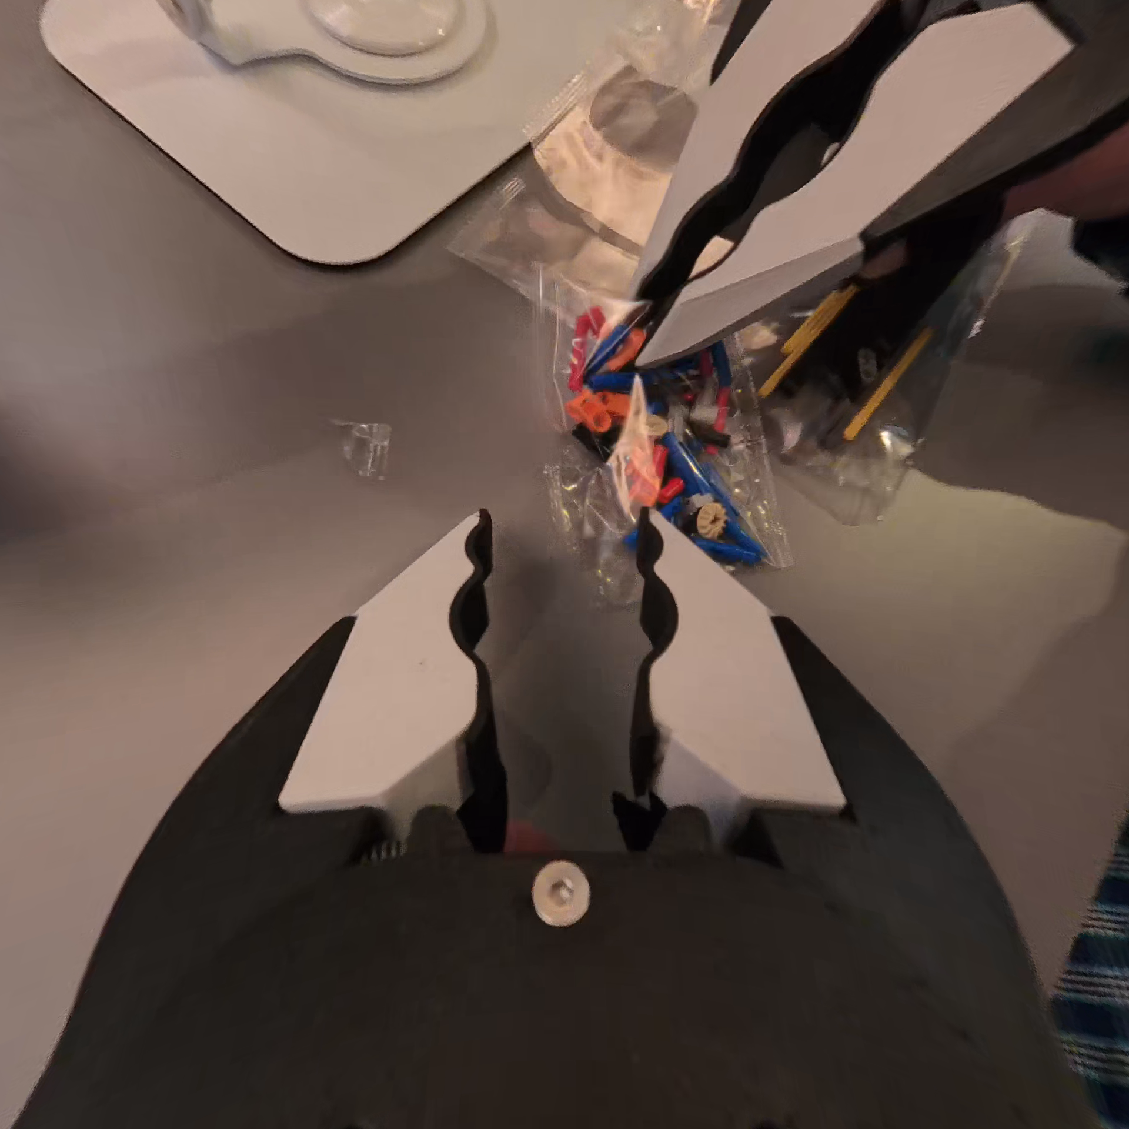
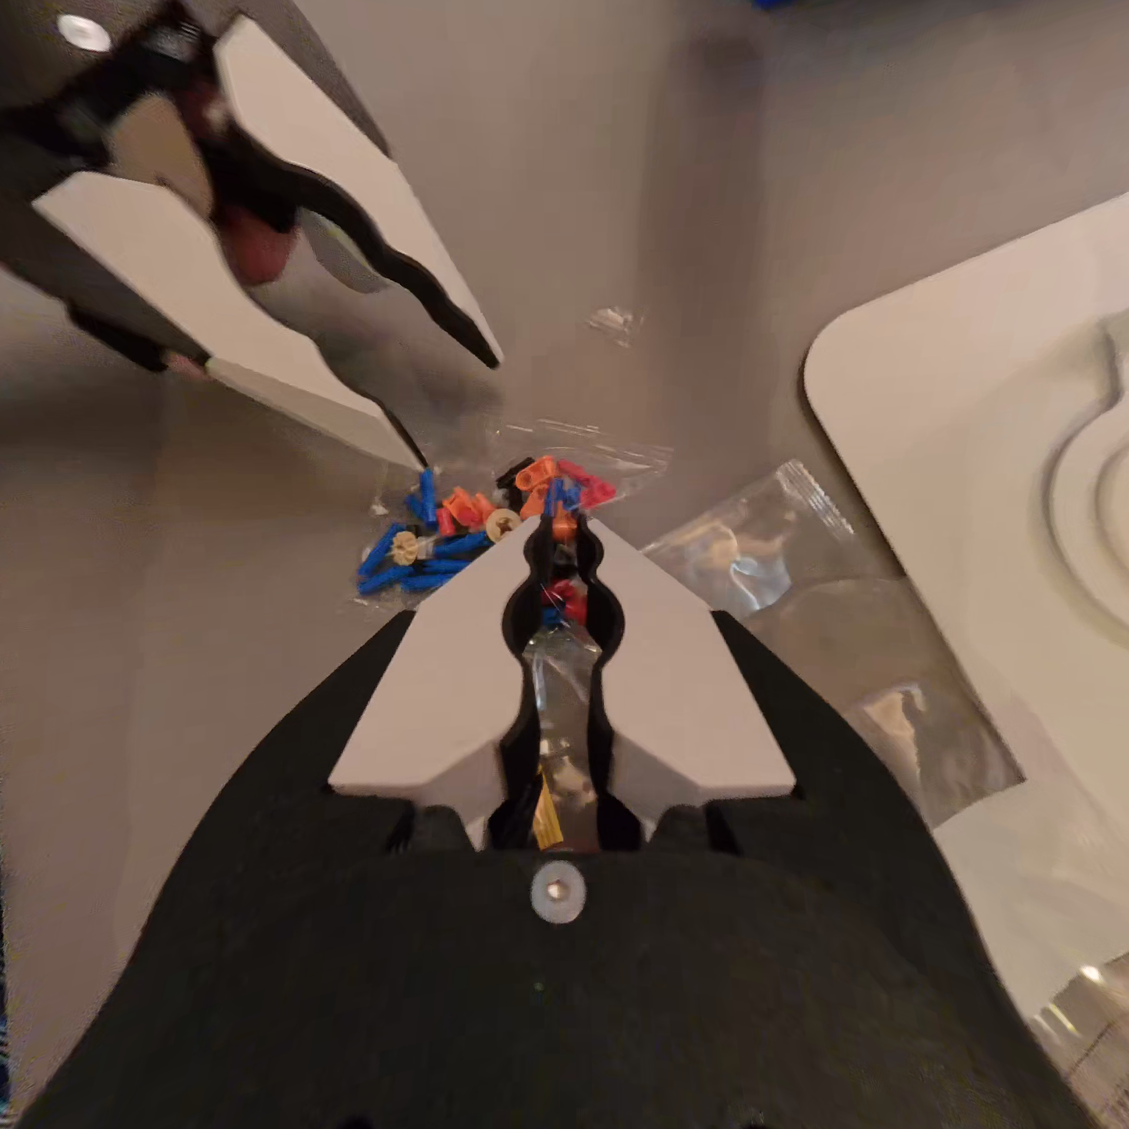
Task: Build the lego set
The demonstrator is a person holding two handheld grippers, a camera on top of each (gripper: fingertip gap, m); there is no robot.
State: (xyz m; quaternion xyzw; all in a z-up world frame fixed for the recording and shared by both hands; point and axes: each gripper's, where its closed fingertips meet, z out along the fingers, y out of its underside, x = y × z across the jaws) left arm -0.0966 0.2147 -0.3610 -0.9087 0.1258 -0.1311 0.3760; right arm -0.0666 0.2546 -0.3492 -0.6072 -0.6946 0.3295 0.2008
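While the right claw [image 2: 559,519] pinches the clear parts bag [image 1: 666,440] on the grey worktop [image 1: 244,379] | left claw [image 1: 565,519] open, empty, just beside it | film looks thin, slippery, crinkly; pieces light, loose | grip the bare edge.

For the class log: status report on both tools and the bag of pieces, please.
Left tool open, empty, beside bag of pieces. Right tool shut on bag. Second clear bag alongside; nothing blocking.
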